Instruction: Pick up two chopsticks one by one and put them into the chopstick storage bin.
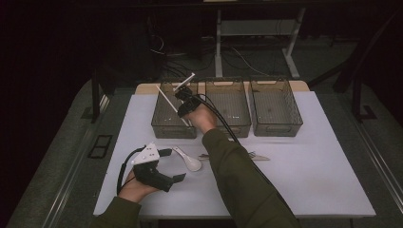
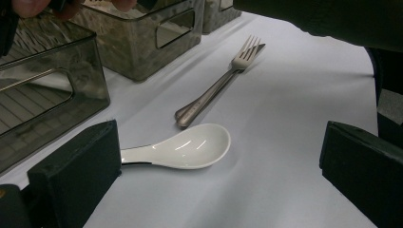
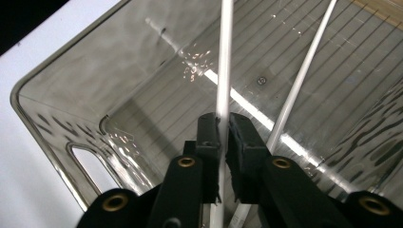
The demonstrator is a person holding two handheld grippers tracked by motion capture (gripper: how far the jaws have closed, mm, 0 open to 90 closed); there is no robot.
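Observation:
My right gripper (image 1: 182, 96) hangs over the left grey bin (image 1: 161, 124), shut on a white chopstick (image 1: 186, 81) that sticks up and to the right. In the right gripper view the jaws (image 3: 223, 130) clamp this chopstick (image 3: 224, 66) above the bin's floor. A second white chopstick (image 3: 304, 71) leans inside the same bin (image 1: 166, 100). My left gripper (image 1: 174, 165) rests low on the table, open. A white ceramic spoon (image 2: 190, 146) lies between its jaws, untouched. A metal fork (image 2: 216, 88) lies just beyond the spoon.
Three translucent grey bins stand in a row at the back: the left, the middle (image 1: 230, 111) and the right (image 1: 275, 109). The white mat (image 1: 323, 171) covers the table. The right forearm's green sleeve (image 1: 237, 175) crosses above the fork (image 1: 259, 157).

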